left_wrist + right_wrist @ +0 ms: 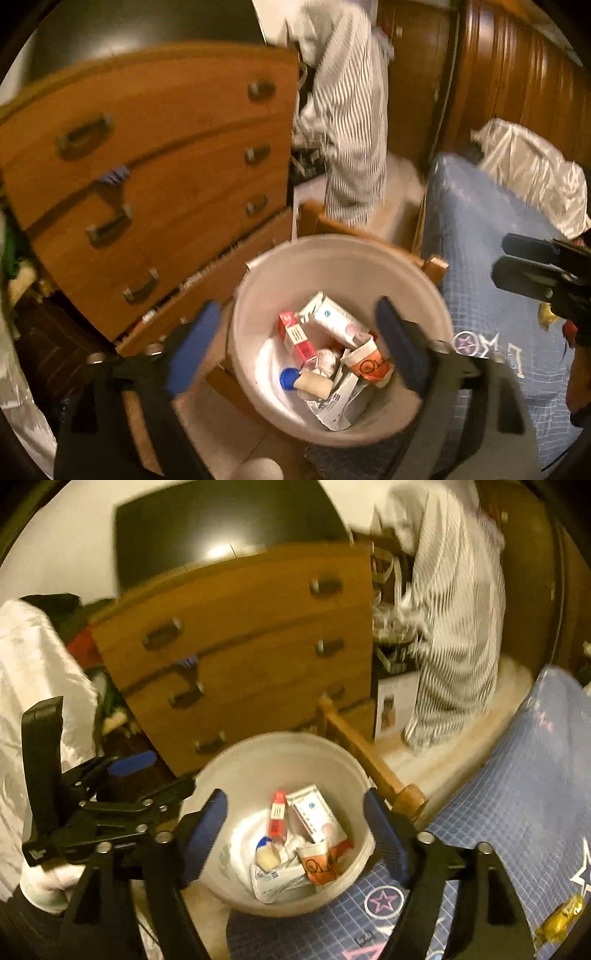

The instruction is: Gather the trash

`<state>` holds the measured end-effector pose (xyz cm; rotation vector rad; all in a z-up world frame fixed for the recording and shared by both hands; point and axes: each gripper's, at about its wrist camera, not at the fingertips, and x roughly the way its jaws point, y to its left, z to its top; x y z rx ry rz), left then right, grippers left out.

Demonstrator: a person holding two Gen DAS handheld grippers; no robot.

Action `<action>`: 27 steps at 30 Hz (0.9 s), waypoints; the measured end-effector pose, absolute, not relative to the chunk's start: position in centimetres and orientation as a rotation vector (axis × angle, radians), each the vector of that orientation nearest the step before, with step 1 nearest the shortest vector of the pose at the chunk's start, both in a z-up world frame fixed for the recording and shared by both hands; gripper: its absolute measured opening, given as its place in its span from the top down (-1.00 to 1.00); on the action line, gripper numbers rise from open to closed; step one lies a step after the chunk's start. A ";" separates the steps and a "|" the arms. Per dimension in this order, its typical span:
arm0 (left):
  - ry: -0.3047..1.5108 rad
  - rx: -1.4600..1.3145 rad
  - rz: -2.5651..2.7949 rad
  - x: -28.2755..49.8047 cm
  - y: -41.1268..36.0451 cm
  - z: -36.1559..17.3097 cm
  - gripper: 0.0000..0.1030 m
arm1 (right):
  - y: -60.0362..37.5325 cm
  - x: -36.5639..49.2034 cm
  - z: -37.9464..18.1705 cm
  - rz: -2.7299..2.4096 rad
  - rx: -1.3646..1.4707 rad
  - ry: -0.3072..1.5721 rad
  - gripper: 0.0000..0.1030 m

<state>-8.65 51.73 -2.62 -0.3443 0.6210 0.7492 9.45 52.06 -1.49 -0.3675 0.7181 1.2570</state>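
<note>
A white round bin (314,258) stands on the floor between the wooden dresser and the bed; it also shows in the right wrist view (258,760). It holds trash: a red box (295,338), a white box (334,319), an orange paper cup (371,363), a blue-capped bottle (310,382) and wrappers. My left gripper (295,347) is open and empty above the bin. My right gripper (293,830) is open and empty above the bin too. The right gripper shows at the right edge of the left wrist view (524,264). A yellow wrapper (559,917) lies on the bed.
A wooden dresser (155,177) with several drawers stands left of the bin. A bed with a blue patterned cover (480,280) is at the right, its wooden frame corner (406,797) beside the bin. A striped garment (351,110) hangs behind. A white plastic bag (532,166) lies on the bed.
</note>
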 end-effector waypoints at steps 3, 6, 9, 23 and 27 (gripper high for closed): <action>0.544 -0.330 0.817 -10.9 49.1 -1.5 -0.88 | 47.4 7.3 -0.6 1.241 -0.335 0.599 -0.62; 0.479 -0.318 0.837 -13.1 46.4 -0.9 -0.89 | 43.2 5.8 -0.4 1.241 -0.319 0.555 -0.65; 0.494 -0.325 0.854 -14.1 44.7 -0.6 -0.89 | 40.3 4.7 -0.2 1.240 -0.305 0.538 -0.68; 0.447 -0.290 0.767 -15.5 38.5 0.8 -0.89 | 34.2 2.5 1.0 1.243 -0.283 0.496 -0.73; 0.435 -0.284 0.760 -15.6 37.8 1.2 -0.89 | 34.4 2.2 0.9 1.238 -0.276 0.497 -0.73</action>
